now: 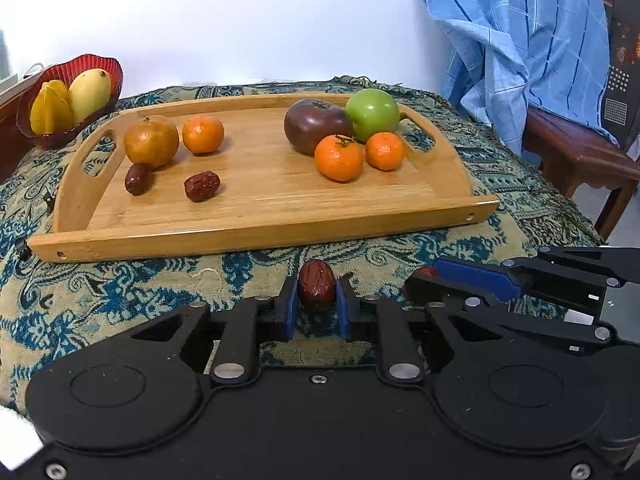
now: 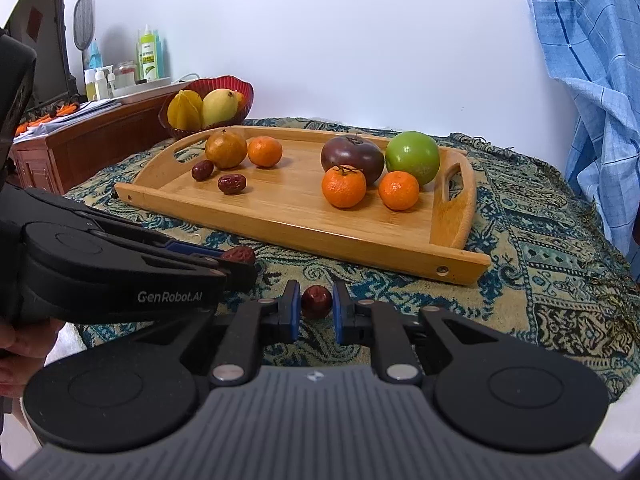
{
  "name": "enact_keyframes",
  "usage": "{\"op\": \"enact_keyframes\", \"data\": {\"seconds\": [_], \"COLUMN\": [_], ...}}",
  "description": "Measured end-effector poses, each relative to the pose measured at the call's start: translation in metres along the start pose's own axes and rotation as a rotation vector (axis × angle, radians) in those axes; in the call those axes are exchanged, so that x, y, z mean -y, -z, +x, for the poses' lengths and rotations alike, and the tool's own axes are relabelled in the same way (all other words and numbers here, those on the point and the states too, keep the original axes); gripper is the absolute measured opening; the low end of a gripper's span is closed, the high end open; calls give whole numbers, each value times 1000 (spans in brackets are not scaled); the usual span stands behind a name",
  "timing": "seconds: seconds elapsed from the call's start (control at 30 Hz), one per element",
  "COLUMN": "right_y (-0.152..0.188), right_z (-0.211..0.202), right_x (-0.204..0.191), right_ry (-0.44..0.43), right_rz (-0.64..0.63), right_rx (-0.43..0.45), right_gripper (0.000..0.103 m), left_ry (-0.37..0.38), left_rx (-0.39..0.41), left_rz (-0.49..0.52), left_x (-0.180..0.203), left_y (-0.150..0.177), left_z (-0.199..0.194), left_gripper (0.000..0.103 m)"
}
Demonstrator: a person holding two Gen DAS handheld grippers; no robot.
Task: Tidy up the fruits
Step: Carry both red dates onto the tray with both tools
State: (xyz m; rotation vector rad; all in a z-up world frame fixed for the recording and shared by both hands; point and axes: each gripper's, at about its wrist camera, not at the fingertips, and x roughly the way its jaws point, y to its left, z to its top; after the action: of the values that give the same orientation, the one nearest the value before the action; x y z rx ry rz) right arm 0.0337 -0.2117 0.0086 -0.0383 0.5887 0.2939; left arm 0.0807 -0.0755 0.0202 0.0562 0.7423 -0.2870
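Left wrist view: left gripper [image 1: 317,300] had its blue pads nearly together, pressed to both sides of a red date [image 1: 317,285] — the date held just above the patterned cloth [image 1: 120,300]. Wooden tray [image 1: 260,232] lay ahead.

Right wrist view: right gripper [image 2: 316,307] stood narrowly parted around a second date [image 2: 316,301]; small gaps showed either side — contact could not be confirmed. Tray [image 2: 304,236] ahead, slightly right.

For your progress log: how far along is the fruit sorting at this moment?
Done: two dates lie on the wooden tray among the larger fruit. In hand: the left gripper pinches a date; the right gripper brackets another, grip unclear. Left: moving both onto the tray.
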Motion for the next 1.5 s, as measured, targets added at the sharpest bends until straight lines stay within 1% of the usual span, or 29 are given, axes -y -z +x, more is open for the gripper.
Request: {"op": "enact_keyframes", "data": {"seconds": [0.57,0.93,1.33,1.5], "right_y": [-15,-35,-53,-61], "right_z": [0,8,21,28], "right_x": [-3,-10,-12,-14], "right_ry": [2,5,15,16], "right_rz": [27,58,100,118], "right_rx": [59,106,148,158], "right_gripper": [20,20,20,20], "left_ry": [-35,-68,-94,-94], "left_rx": [29,76,106,108], "left_rz": [-21,-26,-22,-45], "left_x": [-7,-20,-34,-42], "left_y": [-8,-28,-52,-61], "left_z": [-5,-9,-6,-2], "left_gripper": [19,19,19,19]}}
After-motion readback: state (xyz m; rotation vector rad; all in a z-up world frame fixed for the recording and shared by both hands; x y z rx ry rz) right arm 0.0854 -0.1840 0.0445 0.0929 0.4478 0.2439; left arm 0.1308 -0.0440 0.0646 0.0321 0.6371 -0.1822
